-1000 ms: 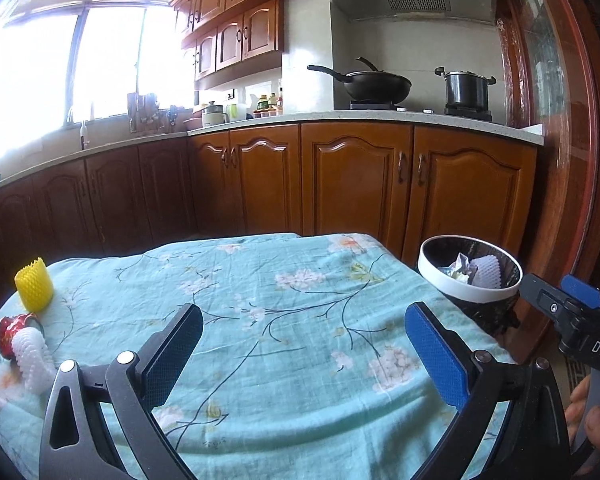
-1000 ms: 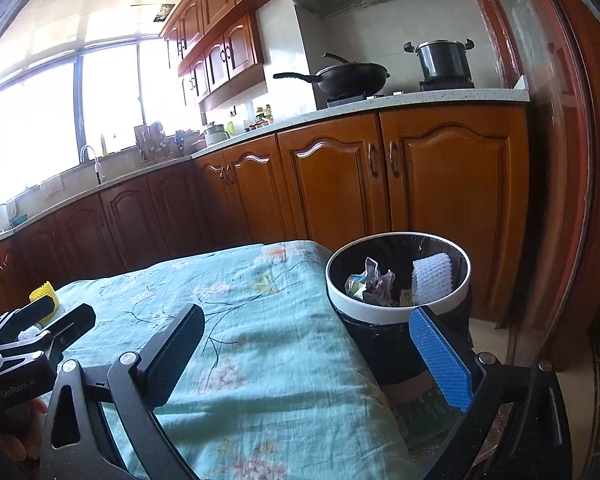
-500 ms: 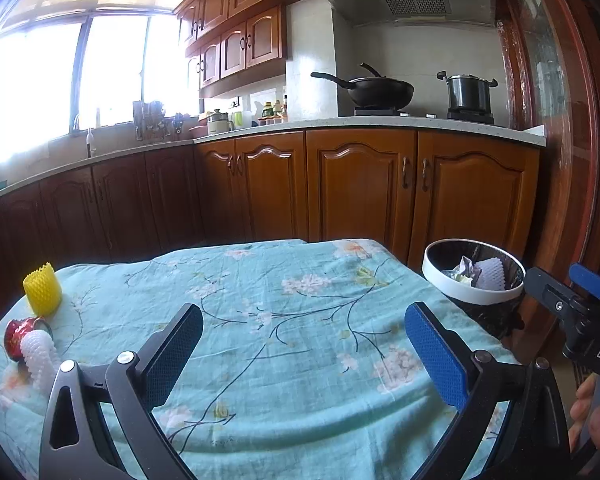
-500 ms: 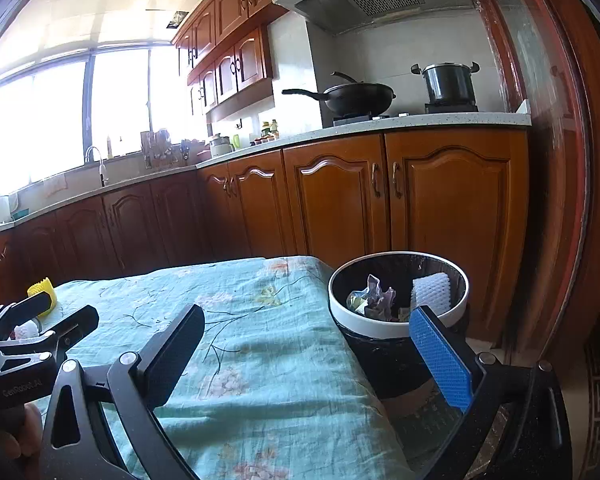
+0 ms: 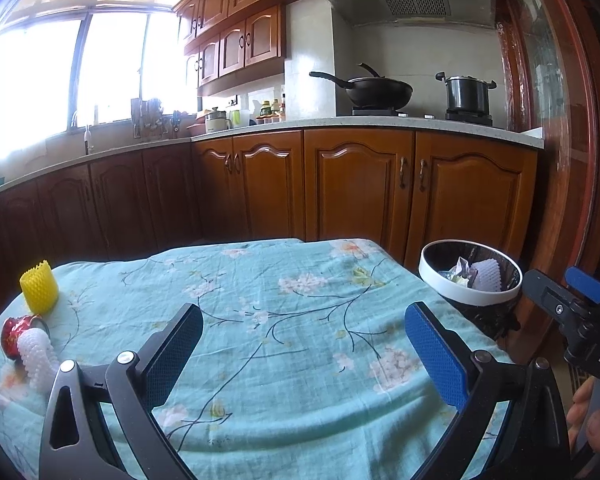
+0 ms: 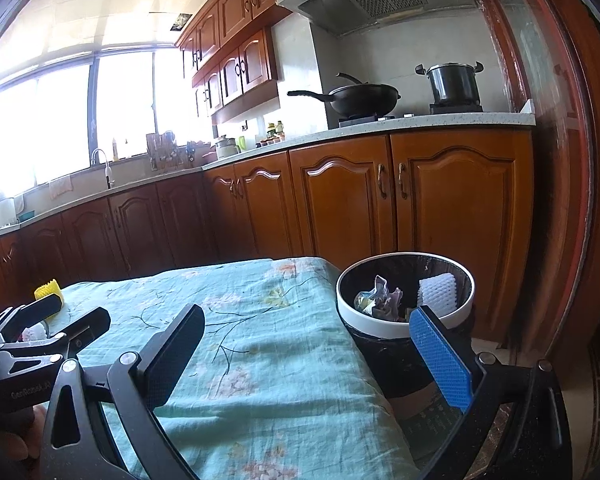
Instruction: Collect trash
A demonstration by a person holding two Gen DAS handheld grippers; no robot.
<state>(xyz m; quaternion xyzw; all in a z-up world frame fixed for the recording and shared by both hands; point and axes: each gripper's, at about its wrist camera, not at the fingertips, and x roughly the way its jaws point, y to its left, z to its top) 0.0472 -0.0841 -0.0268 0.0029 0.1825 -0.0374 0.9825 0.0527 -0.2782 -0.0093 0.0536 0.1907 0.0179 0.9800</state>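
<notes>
Item: trash collection, stage between pickups.

Step in hand, as we judge it: some trash is already binned and more waits on the tabletop, so we are between one drop and the next fetch.

Bin: black round waste bin with a white rim (image 6: 404, 328), standing on the floor just beside the right edge of the tabletop. Inside we see a white foam fruit net (image 6: 438, 290) and crumpled foil wrappers (image 6: 376, 296).

Tabletop: covered by a teal floral cloth (image 5: 284, 320), bare across its middle.

Trash left to collect, all at the far left of the cloth:
- yellow foam fruit net (image 5: 39, 287), standing upright;
- red crushed drink can (image 5: 18, 330), lying on its side;
- white foam net sleeve (image 5: 36, 356), touching the can, in front of it.

Left tongs (image 5: 302, 356): spread wide, holding nothing and touching nothing, hovering over the near middle of the cloth, well apart from the three pieces.

Right tongs (image 6: 312, 354): spread wide, empty, poised over the right edge of the tabletop near the bin.

Next move, our judgement: we swing the left tongs leftward toward the can and white sleeve, lower them and close on one piece. The foam is soft and will want a gentle pinch.
</notes>
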